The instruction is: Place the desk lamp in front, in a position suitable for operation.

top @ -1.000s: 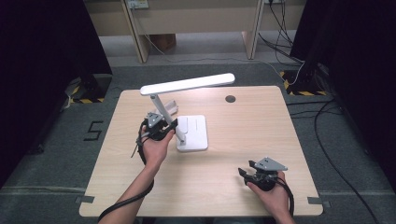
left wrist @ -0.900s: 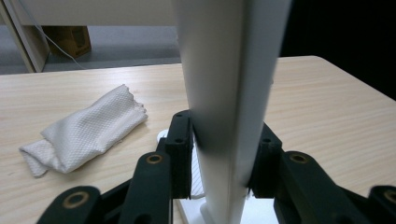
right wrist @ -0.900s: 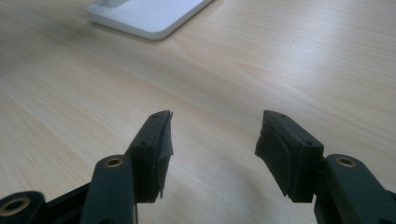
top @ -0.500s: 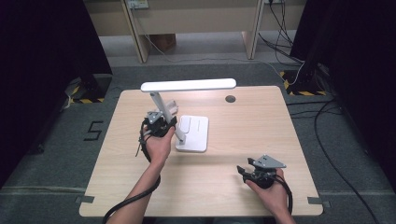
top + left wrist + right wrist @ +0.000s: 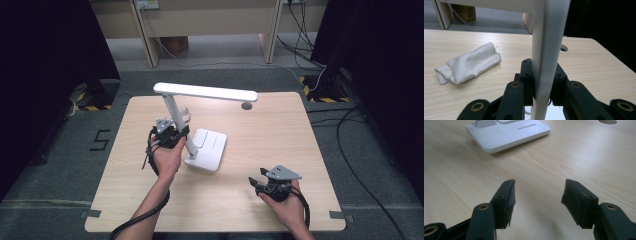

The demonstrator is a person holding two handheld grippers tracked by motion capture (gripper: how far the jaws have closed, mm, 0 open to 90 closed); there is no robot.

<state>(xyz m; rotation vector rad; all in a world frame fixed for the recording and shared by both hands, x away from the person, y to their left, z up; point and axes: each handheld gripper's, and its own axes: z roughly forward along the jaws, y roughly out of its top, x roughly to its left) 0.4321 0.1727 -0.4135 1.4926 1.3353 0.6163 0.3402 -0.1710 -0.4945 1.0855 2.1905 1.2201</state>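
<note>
A white desk lamp stands left of the table's middle on a flat base, its long head level above the table. My left gripper is shut on the lamp's slanted stem. Its jaws have just been closing, and both pads now press on the stem's sides. My right gripper rests low near the front right of the table, open, with nothing between its fingers. The lamp base lies some way ahead of it.
A crumpled white cloth lies on the wooden table behind the lamp stem. A round cable hole sits near the far edge. Desk legs and cables stand on the floor beyond the table.
My left gripper's jaws have closed onto the lamp stem. The lamp's head has swung, its right end coming a little toward the near side. My right gripper has stayed put.
</note>
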